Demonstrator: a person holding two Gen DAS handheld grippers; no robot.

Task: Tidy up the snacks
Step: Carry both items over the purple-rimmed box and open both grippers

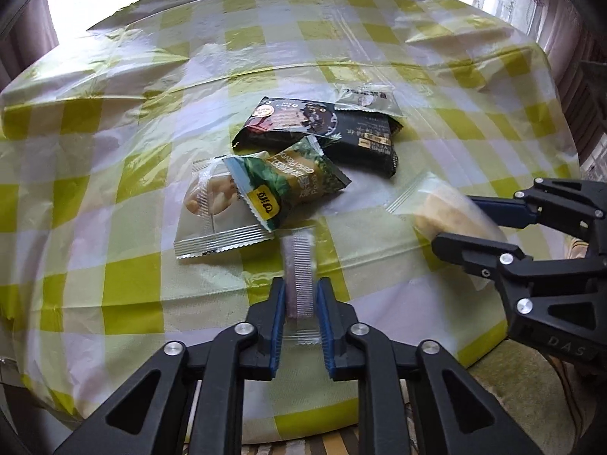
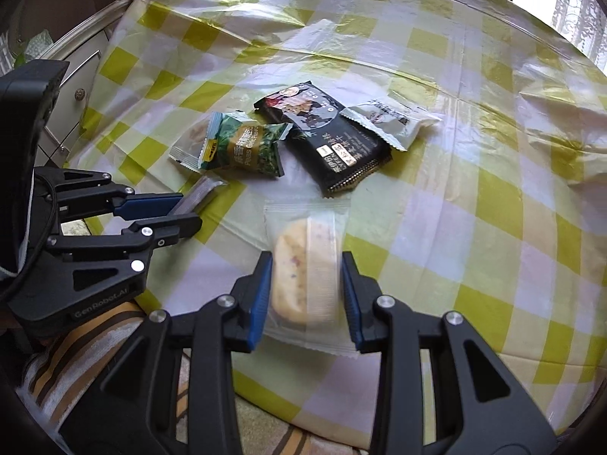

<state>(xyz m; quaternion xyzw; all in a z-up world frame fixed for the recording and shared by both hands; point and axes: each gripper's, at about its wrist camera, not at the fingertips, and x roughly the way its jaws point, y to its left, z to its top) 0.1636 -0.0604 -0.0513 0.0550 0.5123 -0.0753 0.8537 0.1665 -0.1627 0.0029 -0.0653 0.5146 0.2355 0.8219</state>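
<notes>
1. The table, under a crinkled green-and-white checked plastic cloth, is carrying every snack; no box, tray or other container is showing in either view, so nothing is sitting inside anything.
2. The black packet is lying mid-table in a loose pile, overlapping a grey packet; just beside them the green pea packet is resting on a clear nut packet. All probably light, crackly and slippery.
3. The right gripper is pinching the clear-wrapped round pastry by its sides, near the table's front edge. It is looking soft and crumbly, so I judge that a gentle squeeze across the cake, not the loose film, is the safer hold.
4. The left gripper is clamping the thin stick snack with its jaws pressed nearly together, just in front of the pile. Being narrow and slick, it may be pivoting; gripping mid-length seems best.
</notes>
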